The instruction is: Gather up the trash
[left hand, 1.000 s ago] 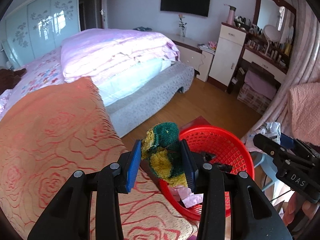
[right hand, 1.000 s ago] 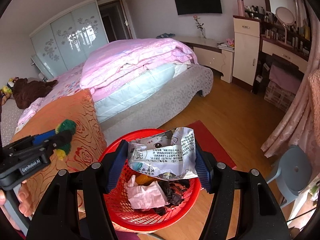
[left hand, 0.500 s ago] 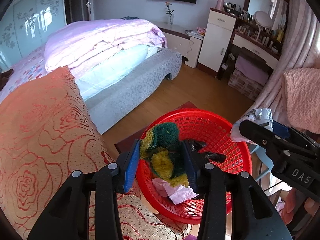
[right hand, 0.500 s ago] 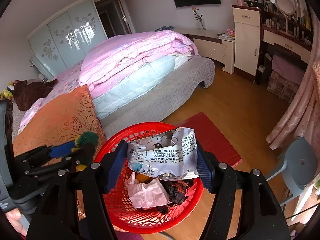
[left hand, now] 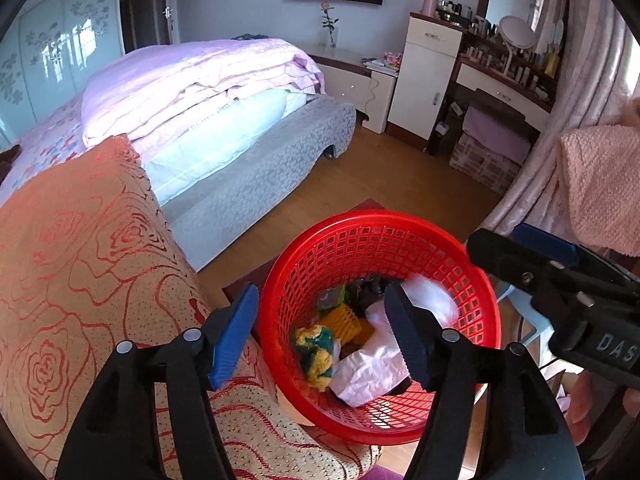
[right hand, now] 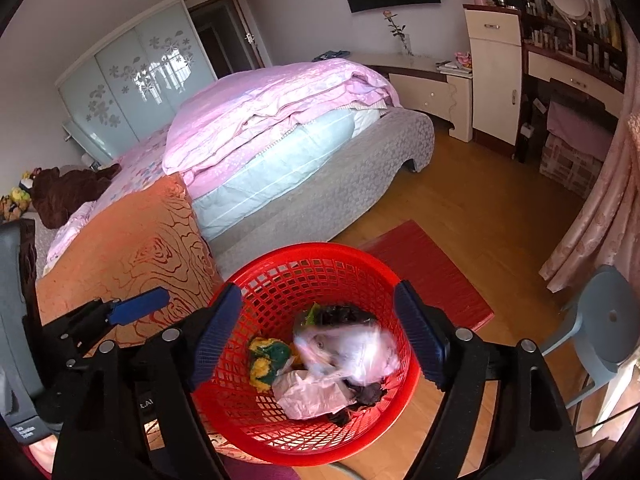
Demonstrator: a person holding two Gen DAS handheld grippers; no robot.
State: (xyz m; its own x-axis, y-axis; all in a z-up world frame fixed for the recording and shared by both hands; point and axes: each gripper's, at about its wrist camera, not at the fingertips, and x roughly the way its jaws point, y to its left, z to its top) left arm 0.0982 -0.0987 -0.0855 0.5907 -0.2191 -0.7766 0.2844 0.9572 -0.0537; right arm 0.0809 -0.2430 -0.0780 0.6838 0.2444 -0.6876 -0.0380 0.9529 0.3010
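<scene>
A red mesh basket (left hand: 476,280) (right hand: 280,276) stands on the floor below both grippers. My left gripper (left hand: 320,332) hovers over its near rim, jaws opening, nothing between them. A green and yellow scrap (left hand: 316,350) (right hand: 268,358) lies inside among pink paper (left hand: 368,372) and dark bits. My right gripper (right hand: 320,336) is over the basket too, jaws opening and empty. A silvery printed wrapper (right hand: 344,348), blurred, is dropping onto the pile just beneath them. It shows white in the left wrist view, wrapper (left hand: 430,300).
An orange rose-patterned cover (left hand: 80,280) lies left of the basket. A bed with a pink quilt (left hand: 200,80) fills the back. A red mat (right hand: 432,272) lies under the basket. A grey-blue stool (right hand: 608,320) stands at right, curtains (right hand: 592,216) behind it.
Both grippers opened. The green and yellow scrap left the left gripper and the wrapper left the right gripper; both fell into the basket. The left gripper sank over the basket.
</scene>
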